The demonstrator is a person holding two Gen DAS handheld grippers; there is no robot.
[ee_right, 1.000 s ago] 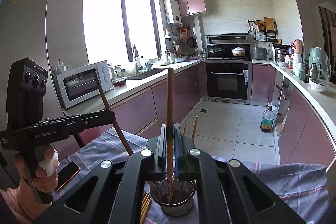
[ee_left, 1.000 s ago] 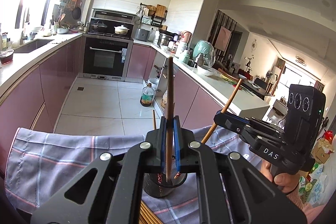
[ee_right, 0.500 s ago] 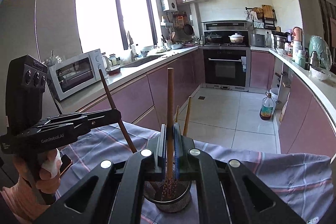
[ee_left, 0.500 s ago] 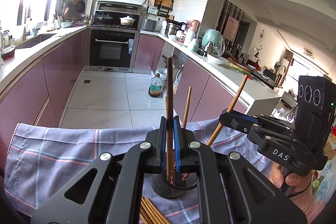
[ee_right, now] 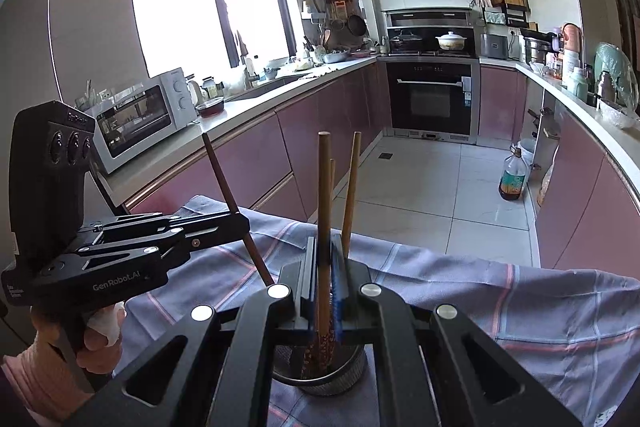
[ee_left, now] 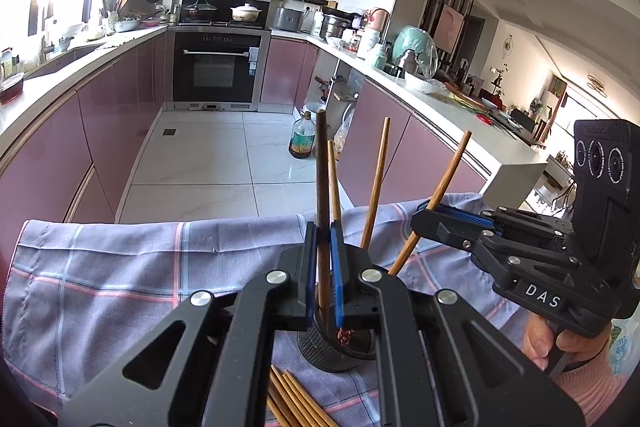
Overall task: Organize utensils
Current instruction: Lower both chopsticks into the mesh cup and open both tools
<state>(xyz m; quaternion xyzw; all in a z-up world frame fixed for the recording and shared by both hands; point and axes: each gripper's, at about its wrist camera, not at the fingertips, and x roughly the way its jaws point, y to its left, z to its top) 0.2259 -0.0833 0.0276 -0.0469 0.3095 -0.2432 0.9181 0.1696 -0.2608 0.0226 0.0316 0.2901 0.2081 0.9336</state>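
Left gripper (ee_left: 323, 267): jaws clamped on a dark chopstick (ee_left: 321, 167), held near upright, its patterned tip inside the holder.
Right gripper (ee_right: 323, 275): jaws clamped on a lighter chopstick (ee_right: 324, 187), tip also inside the holder.
Mesh holder (ee_left: 320, 347): stands on the checked cloth (ee_left: 120, 267), directly under both grippers; two chopsticks (ee_left: 376, 179) already lean inside.
Loose chopsticks (ee_left: 288, 399): lie on the cloth just beside the holder, still to be sorted.
Step in hand, judged: lowering both sticks into the holder.
Advice: keep each stick upright, lower until its tip seats, then part the jaws.
Risk, judged: a sideways push could tip the light holder.
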